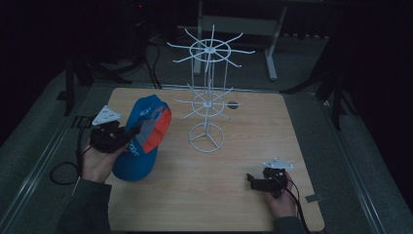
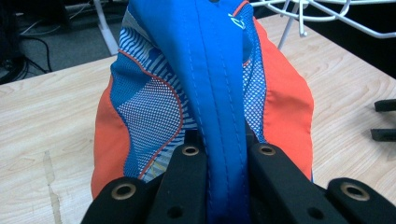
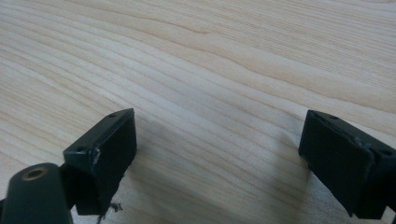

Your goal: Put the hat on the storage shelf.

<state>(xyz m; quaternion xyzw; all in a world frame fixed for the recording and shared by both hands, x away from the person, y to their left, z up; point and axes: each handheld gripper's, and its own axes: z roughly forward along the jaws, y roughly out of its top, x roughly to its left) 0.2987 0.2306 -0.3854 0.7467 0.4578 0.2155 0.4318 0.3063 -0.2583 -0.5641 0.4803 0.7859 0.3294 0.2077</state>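
Two black jaws of our left gripper (image 2: 227, 154) are clamped on a fold of the blue and orange cap (image 2: 205, 93), which rises from between them; in the high view the cap (image 1: 144, 139) sits at the left of the wooden worktop (image 1: 253, 146), partly over our left hand (image 1: 97, 163). Our right gripper (image 3: 217, 154) rests low at the near right, jaws wide apart over bare wood. Beyond the cap, mid-worktop, stands a white wire rack (image 1: 208, 92) with spoke arms, just beside its crown. White lettering on the cap is too small to read.
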